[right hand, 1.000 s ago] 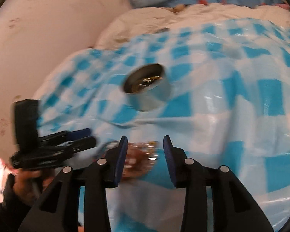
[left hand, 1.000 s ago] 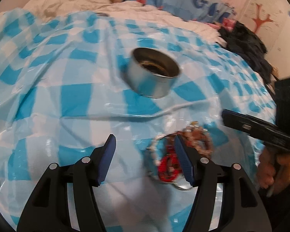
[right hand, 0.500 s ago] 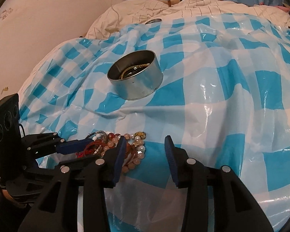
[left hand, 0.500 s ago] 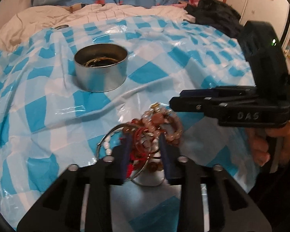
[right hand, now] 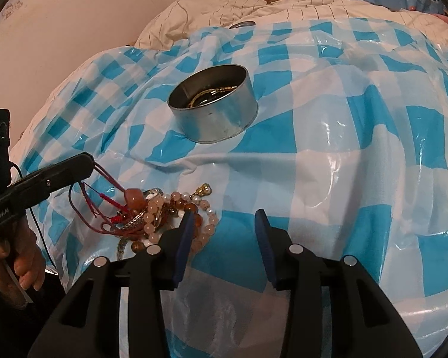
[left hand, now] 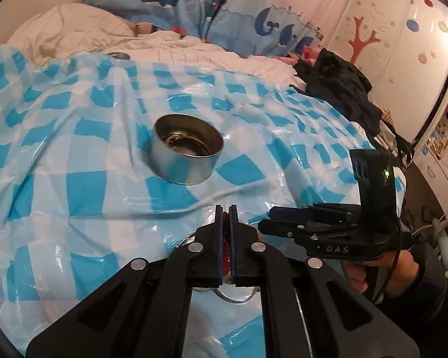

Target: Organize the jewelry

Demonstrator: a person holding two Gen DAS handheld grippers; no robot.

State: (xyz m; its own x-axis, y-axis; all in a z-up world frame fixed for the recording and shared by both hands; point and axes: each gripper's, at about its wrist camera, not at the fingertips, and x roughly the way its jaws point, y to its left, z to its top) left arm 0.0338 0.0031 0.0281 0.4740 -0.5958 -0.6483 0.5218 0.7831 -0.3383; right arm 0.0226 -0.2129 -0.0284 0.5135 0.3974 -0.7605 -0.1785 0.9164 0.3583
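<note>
Right wrist view first: we see our right gripper point(right hand: 222, 220) close to us, its jaws partly open with nothing between them. Its left blue pad point(right hand: 184, 238) sits over the edge of the jewelry pile point(right hand: 164, 214), which lies on the blue and white checked plastic sheet point(right hand: 343, 155). The pile has pink and brown beads, red cords and a small gold piece, all tangled together. Just left of the pile we see our left gripper point(right hand: 88, 164). Its jaws have just been closing and are now shut on a red cord point(right hand: 109, 182) that runs from its tip down into the pile. A hand point(right hand: 18, 253) holds that gripper near the left edge.

Beyond the pile stands the round metal tin point(right hand: 215, 110), well apart from it. A gold chain lies inside the tin.

From the left wrist view, we see the left gripper point(left hand: 226, 210) with its pads pressed together and a bit of red showing between them. The right gripper point(left hand: 271, 219) is just to the right of the pile, held by a hand point(left hand: 373, 271). Behind the tin lie white bedding point(left hand: 83, 29) and a whale-print pillow point(left hand: 212, 9). Black clothes point(left hand: 340, 80) lie far to the right of the tin.
</note>
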